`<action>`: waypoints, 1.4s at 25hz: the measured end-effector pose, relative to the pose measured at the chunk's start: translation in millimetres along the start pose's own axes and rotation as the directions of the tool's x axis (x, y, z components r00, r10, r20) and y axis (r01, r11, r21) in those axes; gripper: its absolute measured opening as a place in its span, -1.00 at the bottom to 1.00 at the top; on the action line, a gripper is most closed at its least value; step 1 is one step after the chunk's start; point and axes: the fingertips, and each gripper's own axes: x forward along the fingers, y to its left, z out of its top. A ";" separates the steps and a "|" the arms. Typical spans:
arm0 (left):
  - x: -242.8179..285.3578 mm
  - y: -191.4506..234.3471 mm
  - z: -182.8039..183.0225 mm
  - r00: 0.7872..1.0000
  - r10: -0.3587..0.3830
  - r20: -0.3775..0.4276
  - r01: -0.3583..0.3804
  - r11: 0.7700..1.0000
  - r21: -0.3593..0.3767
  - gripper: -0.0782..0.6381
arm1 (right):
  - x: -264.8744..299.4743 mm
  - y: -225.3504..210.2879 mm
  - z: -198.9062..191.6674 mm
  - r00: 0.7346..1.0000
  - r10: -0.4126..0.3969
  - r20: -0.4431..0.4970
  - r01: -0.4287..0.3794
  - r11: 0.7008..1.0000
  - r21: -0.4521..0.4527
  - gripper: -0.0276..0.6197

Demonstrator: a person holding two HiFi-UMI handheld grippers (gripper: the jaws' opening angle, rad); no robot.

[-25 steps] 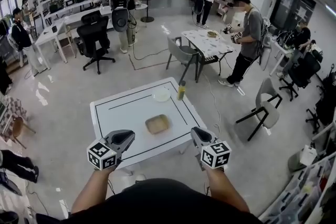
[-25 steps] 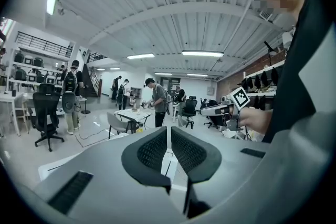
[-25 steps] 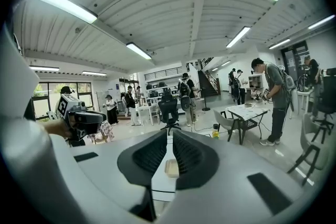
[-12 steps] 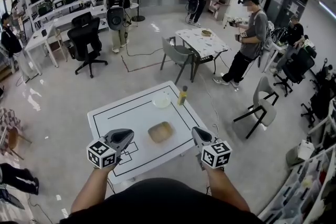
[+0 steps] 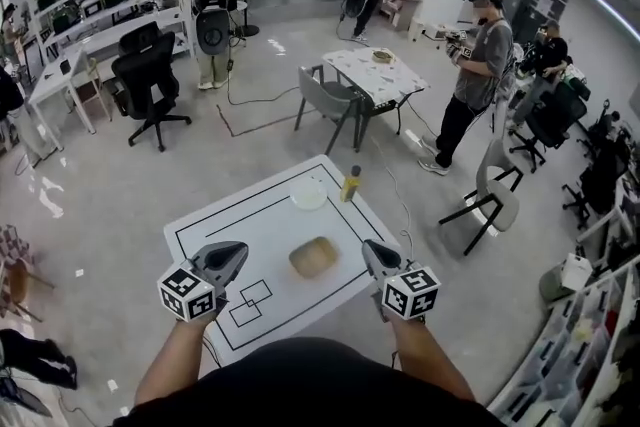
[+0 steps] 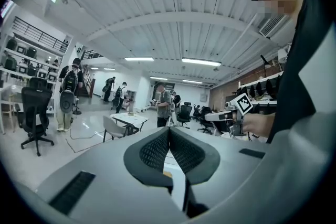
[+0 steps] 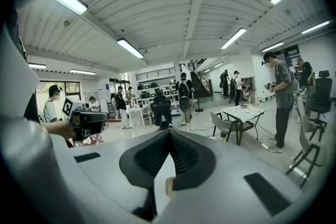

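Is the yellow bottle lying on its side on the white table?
No, the yellow bottle stands upright at the white table's far edge, beside the round white plate.

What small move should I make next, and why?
Probably ease the right gripper down toward the tan bread-like piece: it lies untouched on the white table, while this and the left gripper hang shut and empty, short of it.

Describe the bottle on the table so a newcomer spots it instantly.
On the white table with black border lines, look to the far right edge. A small yellow bottle with a dark cap stands there, beside a round white plate. It alone stands upright; the plate and the flat tan slab lie low.
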 end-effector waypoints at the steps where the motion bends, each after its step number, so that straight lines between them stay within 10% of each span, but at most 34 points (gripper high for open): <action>1: -1.4 6.8 -0.5 1.000 -0.008 -0.002 0.008 1.000 -0.003 -0.72 | 5.4 3.9 -0.2 1.000 0.000 -0.001 0.000 1.000 0.007 -0.88; 22: -52.5 69.1 -14.0 0.994 -0.111 -0.005 0.110 0.992 -0.056 -0.72 | 68.7 85.6 -3.8 0.998 0.049 -0.045 -0.048 0.998 0.032 -0.88; 35: -55.7 51.8 -29.4 0.993 -0.085 -0.076 0.082 0.996 -0.042 -0.72 | 71.8 51.7 -12.3 0.996 0.073 -0.048 -0.071 0.996 0.050 -0.88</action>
